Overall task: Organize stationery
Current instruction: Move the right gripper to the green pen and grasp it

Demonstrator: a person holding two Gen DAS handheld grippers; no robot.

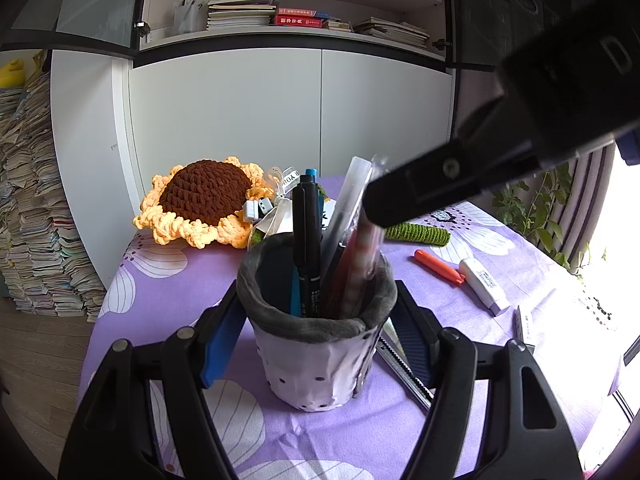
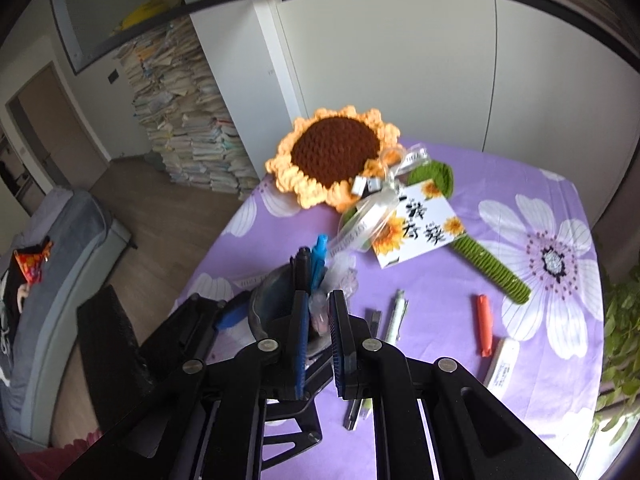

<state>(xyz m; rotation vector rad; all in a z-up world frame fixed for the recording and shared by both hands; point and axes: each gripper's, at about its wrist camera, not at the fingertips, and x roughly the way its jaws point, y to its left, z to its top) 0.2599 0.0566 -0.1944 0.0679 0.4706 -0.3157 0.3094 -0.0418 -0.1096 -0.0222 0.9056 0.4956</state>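
We've got the left claw [image 1: 316, 344] clamped on the pen holder [image 1: 316, 344] mid-worktop. The right claw [image 2: 319, 316] is nearly together around a clear-wrapped pen [image 2: 320, 306] over it. Orange highlighter [image 2: 484, 330], correction tape [image 2: 500, 364] and more still loose on the right.

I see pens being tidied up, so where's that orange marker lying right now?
The orange marker lies loose on the purple flowered tablecloth, right of the pen holder, beside a white correction tape and below the green crochet stem.
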